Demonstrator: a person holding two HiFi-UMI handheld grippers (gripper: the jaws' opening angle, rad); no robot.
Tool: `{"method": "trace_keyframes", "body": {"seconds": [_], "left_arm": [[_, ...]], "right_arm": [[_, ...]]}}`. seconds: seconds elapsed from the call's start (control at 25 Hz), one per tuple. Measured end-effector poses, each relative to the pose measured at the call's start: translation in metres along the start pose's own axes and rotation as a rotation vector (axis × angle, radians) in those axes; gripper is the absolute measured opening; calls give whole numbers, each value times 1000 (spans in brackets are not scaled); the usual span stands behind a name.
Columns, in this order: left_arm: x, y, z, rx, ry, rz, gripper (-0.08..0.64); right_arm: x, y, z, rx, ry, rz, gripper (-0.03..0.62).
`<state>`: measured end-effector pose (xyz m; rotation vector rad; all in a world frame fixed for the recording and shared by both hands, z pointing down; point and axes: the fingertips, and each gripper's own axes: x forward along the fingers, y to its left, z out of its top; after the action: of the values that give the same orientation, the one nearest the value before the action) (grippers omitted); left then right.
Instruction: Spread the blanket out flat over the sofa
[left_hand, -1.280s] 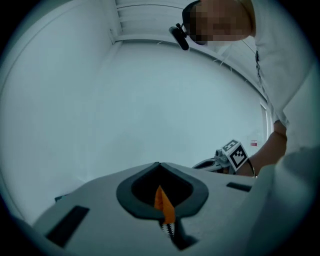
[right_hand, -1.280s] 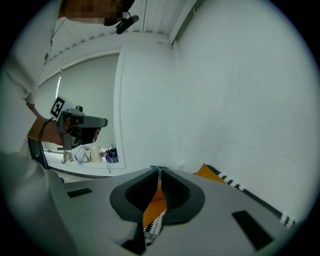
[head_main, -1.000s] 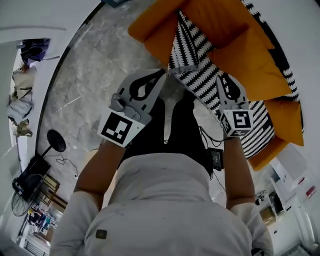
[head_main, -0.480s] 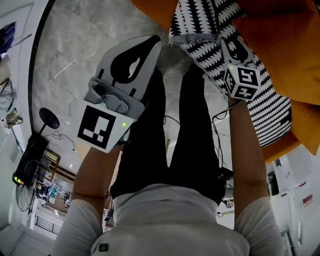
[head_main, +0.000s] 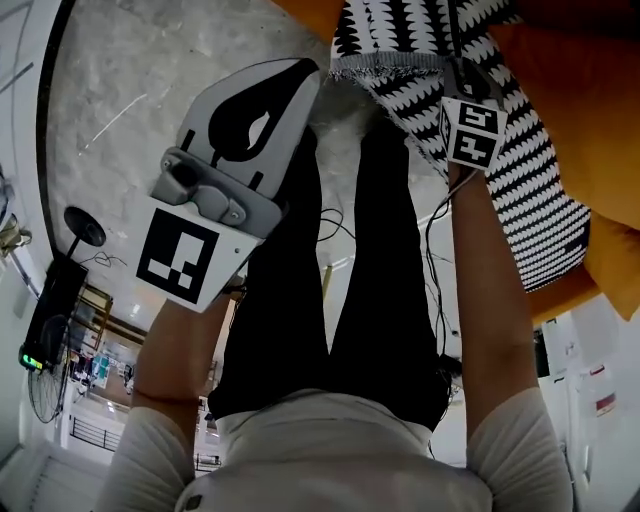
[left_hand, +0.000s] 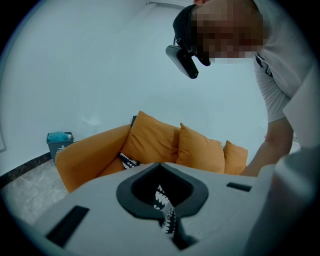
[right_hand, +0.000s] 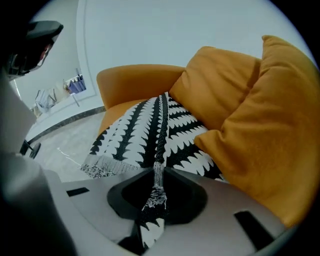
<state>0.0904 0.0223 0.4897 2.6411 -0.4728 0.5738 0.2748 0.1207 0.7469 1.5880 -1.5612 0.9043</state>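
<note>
- Blanket (right_hand: 145, 132): judged soft, light and limp; best gripped at its fringed edge.
- Left hand-held gripper (left_hand: 169, 224) pinched a fold of it.
- Right hand-held gripper (right_hand: 150, 216) was closing, with the fringe between its jaws.

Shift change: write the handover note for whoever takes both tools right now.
Left tool: shut on a strip of the blanket.
Right tool: jaws closing, a blanket fold between them.
Blanket: still a narrow, bunched strip on the sofa seat, in front of the cushions, fringed end near the seat's front.
Done: blanket caught at two points.
Left: draw the tools apart, probably, and lay it flat over the sofa.
</note>
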Motion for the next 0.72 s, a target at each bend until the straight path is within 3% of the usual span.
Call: {"method": "trace_keyframes", "body": {"seconds": [0.12, 0.4, 0.72], "left_arm": [[0, 4, -2, -4, 5, -2, 9], [-7, 10, 11, -39, -22, 17, 9], [-59, 44, 31, -118, -42, 86, 9]], "right_arm": [[-7, 0, 9, -39, -26, -16, 44], [-31, 17, 33, -86, -37, 25, 37], [-71, 93, 85, -202, -25, 123, 37]]}}
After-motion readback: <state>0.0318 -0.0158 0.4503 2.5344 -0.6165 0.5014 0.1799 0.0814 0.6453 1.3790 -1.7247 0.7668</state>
